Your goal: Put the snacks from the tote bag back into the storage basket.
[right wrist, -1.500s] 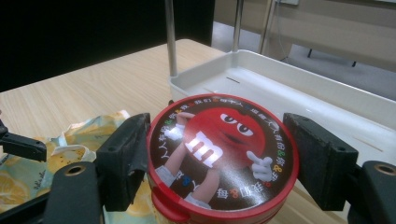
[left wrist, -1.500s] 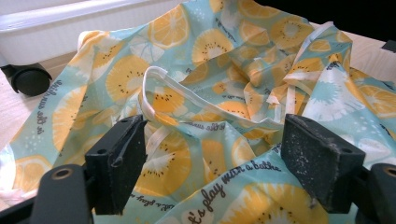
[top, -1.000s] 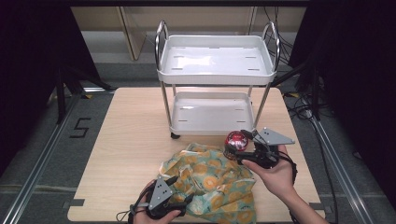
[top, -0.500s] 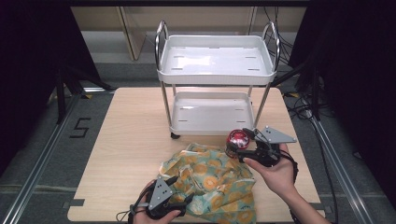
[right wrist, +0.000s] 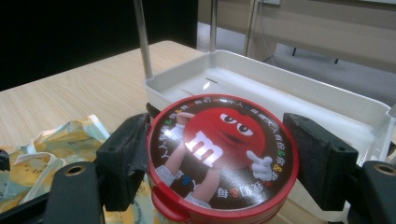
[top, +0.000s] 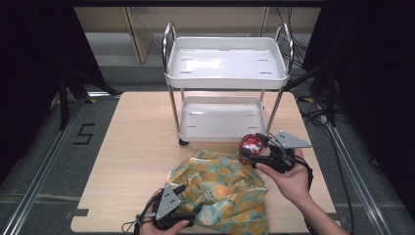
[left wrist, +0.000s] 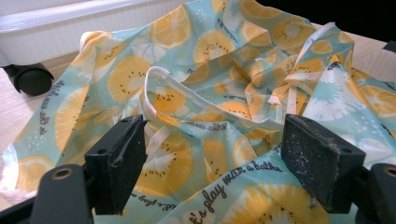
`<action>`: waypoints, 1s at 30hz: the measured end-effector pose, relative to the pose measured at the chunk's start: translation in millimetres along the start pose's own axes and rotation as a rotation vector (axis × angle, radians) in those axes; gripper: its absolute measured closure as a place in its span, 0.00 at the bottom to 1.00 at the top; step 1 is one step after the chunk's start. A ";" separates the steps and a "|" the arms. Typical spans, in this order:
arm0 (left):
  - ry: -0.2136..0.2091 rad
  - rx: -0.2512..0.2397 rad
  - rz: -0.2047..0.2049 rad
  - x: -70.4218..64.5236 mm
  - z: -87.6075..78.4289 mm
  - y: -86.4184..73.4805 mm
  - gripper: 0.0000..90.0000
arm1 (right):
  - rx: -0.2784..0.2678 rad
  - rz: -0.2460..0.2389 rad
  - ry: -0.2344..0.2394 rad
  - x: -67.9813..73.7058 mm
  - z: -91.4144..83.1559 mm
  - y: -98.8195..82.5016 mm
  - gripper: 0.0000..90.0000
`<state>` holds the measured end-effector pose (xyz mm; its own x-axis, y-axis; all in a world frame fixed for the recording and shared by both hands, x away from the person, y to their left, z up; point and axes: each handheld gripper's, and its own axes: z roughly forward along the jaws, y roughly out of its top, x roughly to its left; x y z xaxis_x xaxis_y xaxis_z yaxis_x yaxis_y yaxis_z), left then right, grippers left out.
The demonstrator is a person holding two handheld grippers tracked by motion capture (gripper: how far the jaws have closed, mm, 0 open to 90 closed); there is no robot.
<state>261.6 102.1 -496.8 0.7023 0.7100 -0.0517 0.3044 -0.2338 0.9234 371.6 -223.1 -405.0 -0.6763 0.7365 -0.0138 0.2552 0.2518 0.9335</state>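
In the high view, a person's right hand is coming in from the lower right of the frame and is holding the right gripper [top: 247,152] just right of centre. Its jaws are grasping a round red tin [top: 251,144], which is sitting just above the upper right edge of a patterned cloth bag [top: 222,188] and just in front of the lower shelf of a white cart [top: 222,128]. In the right gripper view, the tin [right wrist: 223,156] is filling the middle of the frame, its printed lid facing the camera, and both black pads are pressing against its sides, so the right gripper [right wrist: 219,158] is clenching it. The cart's lower tray [right wrist: 289,100] is showing behind it at the upper right, and a corner of the bag [right wrist: 51,154] is showing at the lower left.

The left gripper [top: 188,203] is lying at the bottom centre of the high view, at the lower left edge of the bag. In the left gripper view, its jaws [left wrist: 210,154] are standing wide apart with the crumpled, orange-and-teal cloth [left wrist: 219,93] lying between and beyond them; the pads are not pinching the fabric, so this tool is released. A white strap of the bag [left wrist: 187,95] is looping across the middle of that frame. A cart wheel [left wrist: 30,78] is showing at the left edge.

The wooden table [top: 137,147] is carrying the bag and the cart.
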 end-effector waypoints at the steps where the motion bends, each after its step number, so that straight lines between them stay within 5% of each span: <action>1: 0.003 0.000 -0.019 -1.1 0.1 -0.4 0.25 | -0.007 0.007 -0.008 0.1 0.8 -0.5 0.30; 25: 0.003 -0.004 0.004 0.4 0.0 0.1 0.25 | 0.009 0.033 -0.017 -7.7 4.0 2.9 0.30; 27: 0.007 -0.005 -0.027 -1.3 0.3 -0.5 0.25 | 0.001 0.012 -0.020 -10.2 5.1 3.2 0.30; 30: 0.001 -0.004 0.006 0.6 0.3 0.1 0.25 | 0.003 0.038 -0.020 -10.2 6.5 3.2 0.30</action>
<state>262.3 102.3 -496.8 0.7036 0.7091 -0.0461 0.2979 -0.2355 0.9251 383.8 -225.7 -404.2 -0.6526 0.7576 0.0142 0.2820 0.2255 0.9325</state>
